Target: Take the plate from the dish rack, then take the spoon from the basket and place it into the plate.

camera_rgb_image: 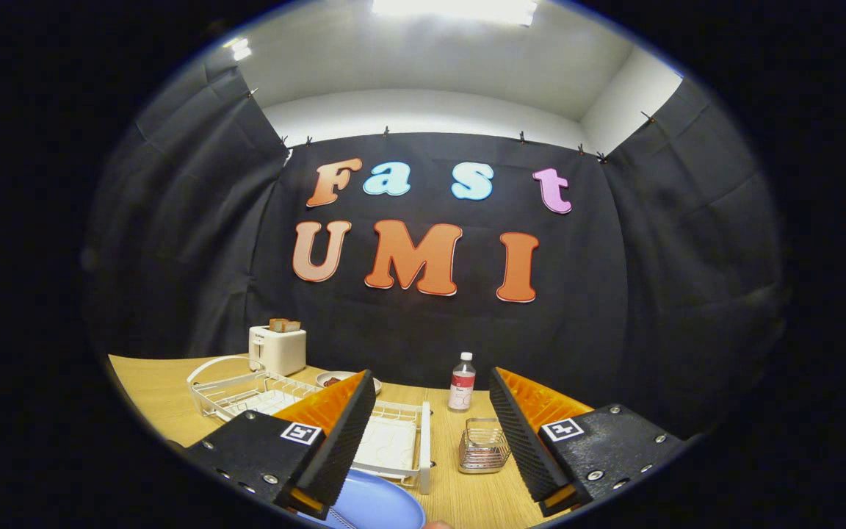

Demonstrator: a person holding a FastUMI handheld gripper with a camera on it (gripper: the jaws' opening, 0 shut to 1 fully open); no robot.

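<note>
My gripper [432,389] is open, held above the wooden table with nothing between its fingers. A blue plate [375,505] lies flat on the table close under the left finger, in front of the white dish rack [401,441]. The small wire basket [482,446] stands just right of the rack, between the fingers and close to the right one. A thin metal piece shows at the plate's near rim; I cannot tell whether it is the spoon. The basket's contents are too small to make out.
A white toaster [277,349] with bread in it stands at the back left. A small bottle [462,382] with a red label is behind the basket. A small plate [335,380] with food sits behind the rack. The black cloth wall closes off the table's far side.
</note>
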